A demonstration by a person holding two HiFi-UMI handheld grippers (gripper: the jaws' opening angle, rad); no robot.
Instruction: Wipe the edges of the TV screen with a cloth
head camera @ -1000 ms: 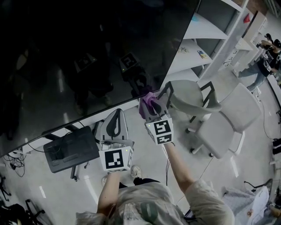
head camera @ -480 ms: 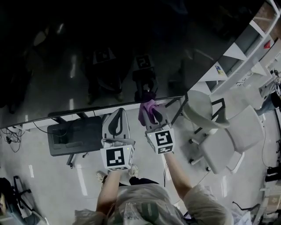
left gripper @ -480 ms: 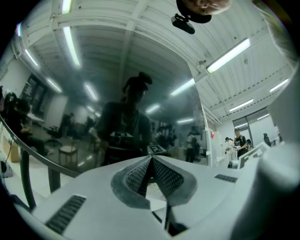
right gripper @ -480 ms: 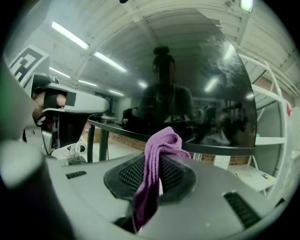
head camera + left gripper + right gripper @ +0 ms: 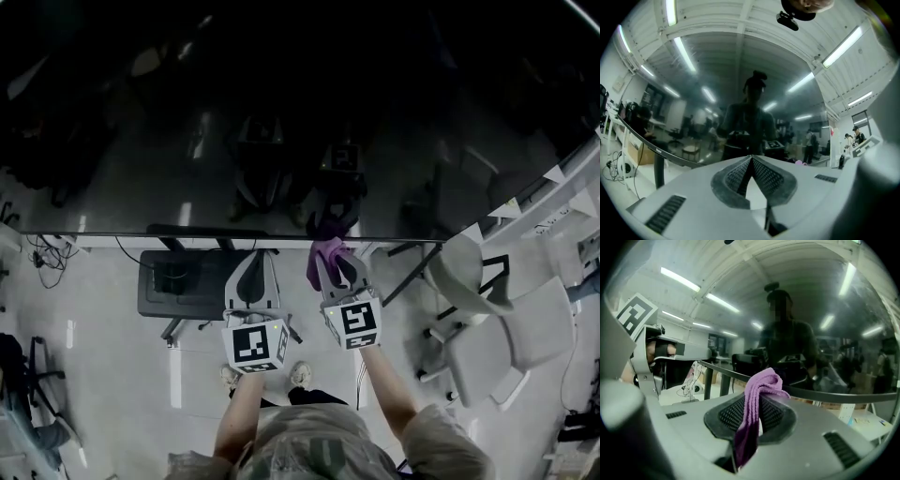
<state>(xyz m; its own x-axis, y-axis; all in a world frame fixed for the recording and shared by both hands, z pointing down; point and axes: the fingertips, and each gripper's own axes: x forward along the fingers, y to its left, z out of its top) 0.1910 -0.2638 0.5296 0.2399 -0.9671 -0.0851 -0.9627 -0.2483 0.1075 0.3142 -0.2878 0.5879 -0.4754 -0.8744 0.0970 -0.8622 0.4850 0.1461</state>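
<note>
The dark TV screen (image 5: 281, 112) fills the upper head view, its bottom edge (image 5: 187, 234) running level. My right gripper (image 5: 337, 261) is shut on a purple cloth (image 5: 322, 258), whose top touches that bottom edge. In the right gripper view the cloth (image 5: 757, 404) hangs folded between the jaws, with the TV's bottom edge (image 5: 825, 394) just beyond it. My left gripper (image 5: 252, 259) sits beside the right one, just below the edge, shut with nothing in it. In the left gripper view its pads (image 5: 740, 176) meet in front of the reflecting screen (image 5: 740, 93).
A dark box on a stand (image 5: 178, 284) sits under the TV to the left of my grippers. Grey office chairs (image 5: 497, 328) stand at the right, white shelving (image 5: 562, 202) behind them. Cables (image 5: 47, 255) lie on the floor at the left.
The cloth and right gripper have slid left along the TV's bottom edge, away from its lower right corner. The left gripper kept alongside. The head view has turned to face the screen squarely.
</note>
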